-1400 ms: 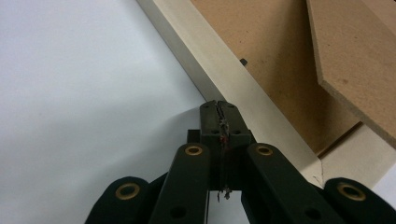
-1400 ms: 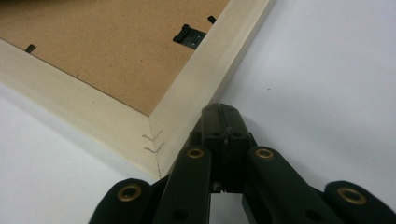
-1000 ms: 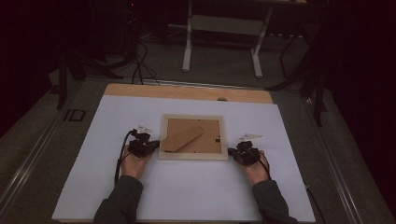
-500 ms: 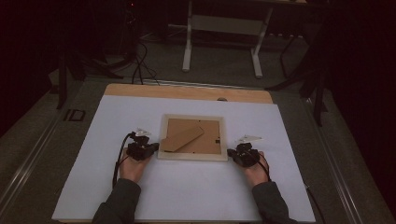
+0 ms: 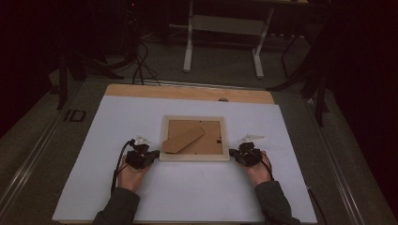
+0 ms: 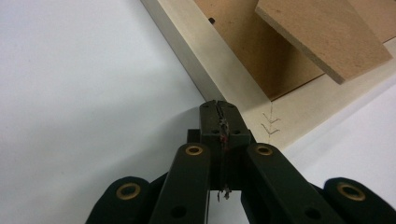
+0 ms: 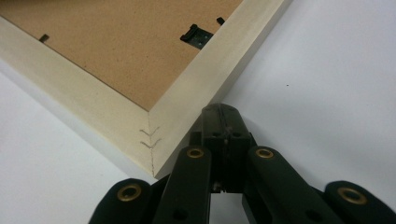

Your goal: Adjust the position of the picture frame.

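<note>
On the left of the high view, the person's left hand (image 5: pixel 130 174) grips the left hand-held gripper (image 5: pixel 151 155), whose tips sit at the near left corner of the picture frame (image 5: pixel 194 157). In the left gripper view, its two black jaws are pressed together with nothing between them, their closed tip (image 6: pixel 219 106) resting against the pale edge of the frame right at the corner joint, where two small V-shaped staple marks (image 6: pixel 271 126) show.

The picture frame lies face down in the middle of the white surface (image 5: pixel 98 136), its brown backing board (image 5: pixel 209 141) up and its cardboard stand (image 5: pixel 183 139) folded out at a slant across the backing. A strip of bare wood (image 5: pixel 141 90) runs along the far edge of the surface.

On the right, the person's right hand (image 5: pixel 259 171) holds the right hand-held gripper (image 5: pixel 232 154) at the near right corner of the frame. In the right gripper view its jaws are likewise pressed together and empty, the closed tip (image 7: pixel 219 110) just beside the outer side of the pale frame moulding near the mitred corner. A small black hanger clip (image 7: pixel 196 35) sits on the backing board close to that edge.
</note>
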`<state>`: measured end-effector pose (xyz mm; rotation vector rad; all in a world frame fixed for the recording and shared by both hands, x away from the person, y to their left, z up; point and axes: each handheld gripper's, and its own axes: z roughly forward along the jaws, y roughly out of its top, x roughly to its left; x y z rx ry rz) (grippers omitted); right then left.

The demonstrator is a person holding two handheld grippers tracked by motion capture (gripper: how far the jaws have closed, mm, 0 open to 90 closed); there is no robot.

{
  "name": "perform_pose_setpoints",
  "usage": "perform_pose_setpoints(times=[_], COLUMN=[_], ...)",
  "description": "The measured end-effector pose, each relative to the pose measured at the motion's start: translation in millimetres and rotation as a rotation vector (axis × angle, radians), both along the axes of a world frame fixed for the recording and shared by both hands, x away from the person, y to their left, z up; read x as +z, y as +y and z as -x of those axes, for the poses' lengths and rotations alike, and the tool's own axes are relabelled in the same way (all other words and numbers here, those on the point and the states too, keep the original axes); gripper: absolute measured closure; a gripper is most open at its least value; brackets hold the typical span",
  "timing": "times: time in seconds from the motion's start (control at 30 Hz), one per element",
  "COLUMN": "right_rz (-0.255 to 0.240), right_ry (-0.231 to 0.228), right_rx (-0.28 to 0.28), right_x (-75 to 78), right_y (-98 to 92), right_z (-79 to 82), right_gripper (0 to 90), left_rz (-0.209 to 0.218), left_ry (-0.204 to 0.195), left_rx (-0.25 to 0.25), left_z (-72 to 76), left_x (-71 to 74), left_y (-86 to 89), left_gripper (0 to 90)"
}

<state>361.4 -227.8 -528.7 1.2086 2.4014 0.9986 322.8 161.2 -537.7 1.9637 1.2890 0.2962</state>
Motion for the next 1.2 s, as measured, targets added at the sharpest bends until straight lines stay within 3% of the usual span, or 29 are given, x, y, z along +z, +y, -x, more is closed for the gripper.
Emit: perform_pose_setpoints(times=[0.1, 0.63, 0.73, 0.8, 0.93, 1.2], right_rz=[0.036, 0.012, 0.013, -0.006, -0.053, -0.15], right_ry=[-0.007, 0.001, -0.016, -0.021, -0.043, -0.088], right_rx=[0.008, 0.009, 0.008, -0.003, -0.032, -0.091], right_x=[1.9, 0.8, 0.0, -0.5, 2.5, 11.9], right_y=[2.7, 0.5, 0.3, -3.0, -11.2, -36.4], right_z=[0.0, 0.8, 1.4, 1.2, 4.5, 17.2], right_gripper=[90.0, 89.9, 86.9, 81.8, 81.5, 75.6], left_rz=[0.003, 0.022, 0.018, 0.004, 0.0, 0.032], left_ry=[-0.002, -0.006, -0.013, -0.021, -0.037, -0.033], left_rx=[0.002, 0.009, 0.007, 0.011, 0.032, 0.088], left_z=[0.3, 0.8, 1.3, 1.8, 2.9, 2.4], left_x=[-0.4, -1.9, -2.2, -1.4, 1.2, 12.0], left_y=[0.1, 1.2, 1.4, 0.8, 3.1, 15.7], left_gripper=[90.0, 90.0, 90.0, 89.8, 84.1, 73.1])
